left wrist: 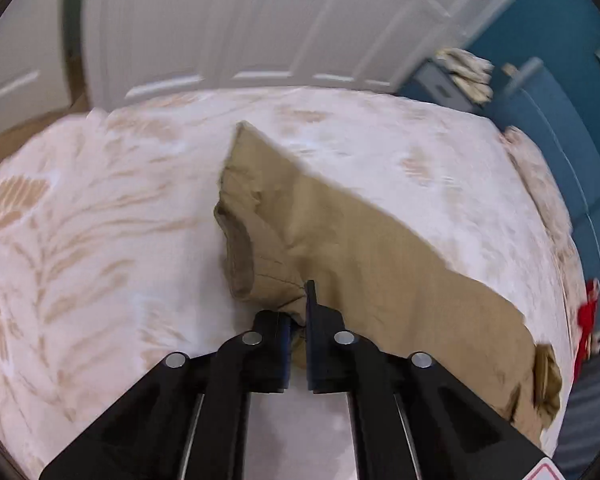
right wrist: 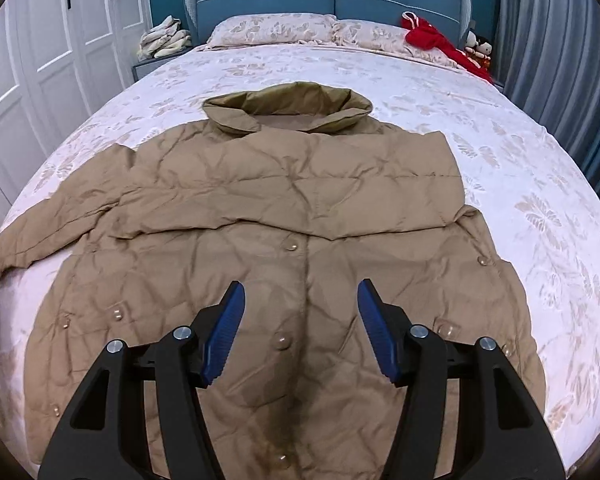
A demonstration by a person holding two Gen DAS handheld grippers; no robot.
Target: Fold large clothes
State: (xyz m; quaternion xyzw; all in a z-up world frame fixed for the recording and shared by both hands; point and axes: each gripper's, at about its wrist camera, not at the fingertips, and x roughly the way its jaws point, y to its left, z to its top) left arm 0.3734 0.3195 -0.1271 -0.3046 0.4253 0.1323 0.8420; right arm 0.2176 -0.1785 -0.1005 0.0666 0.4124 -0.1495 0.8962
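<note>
Left gripper (left wrist: 298, 320) clenched on sleeve cuff (left wrist: 260, 280) of tan puffer coat (right wrist: 260, 208) on bed (right wrist: 500, 160); right gripper (right wrist: 300, 320) released, hovering above.

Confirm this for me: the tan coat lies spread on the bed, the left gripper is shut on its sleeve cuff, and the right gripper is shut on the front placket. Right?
Not quite. The right gripper is open, holding nothing; the right wrist view shows its blue pads apart above the placket. The rest holds: the coat lies spread on the bed, and the left gripper is shut on the sleeve cuff.
</note>
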